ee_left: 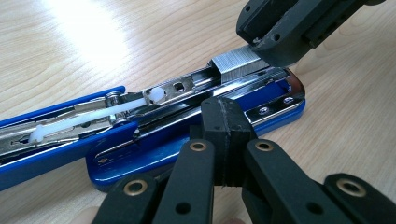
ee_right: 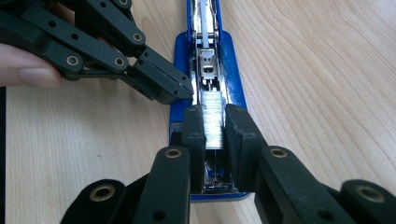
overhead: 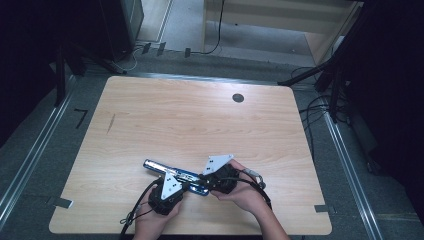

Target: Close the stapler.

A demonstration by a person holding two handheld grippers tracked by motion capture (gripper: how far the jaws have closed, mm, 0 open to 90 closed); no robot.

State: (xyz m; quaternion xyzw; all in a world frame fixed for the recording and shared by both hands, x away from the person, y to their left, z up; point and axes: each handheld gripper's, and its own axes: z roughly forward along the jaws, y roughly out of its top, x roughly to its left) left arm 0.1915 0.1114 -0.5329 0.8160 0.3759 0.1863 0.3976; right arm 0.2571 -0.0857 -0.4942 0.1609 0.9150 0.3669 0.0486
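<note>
An opened blue stapler (overhead: 172,174) lies near the tabletop (overhead: 200,120) front edge. Your right gripper (ee_right: 215,122) fingers clamp a staple strip (ee_right: 213,119) over its channel; your left gripper (ee_left: 225,122) fingers are closed, pressing the stapler's base.

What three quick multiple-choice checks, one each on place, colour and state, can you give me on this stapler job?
1. Where does the strip of staples sit?
A. between the right gripper's jaws, over the open channel
B. on the bare table
C. at the table's far edge
2. What colour is the stapler body?
A. red
B. blue
C. green
3. How is the left gripper?
A. wide open
B. shut, tips against the stapler
C. holding the staples

Answers: 1 A, the right gripper clamps the strip there; 2 B, blue base and lid; 3 B, its jaws meet.
</note>
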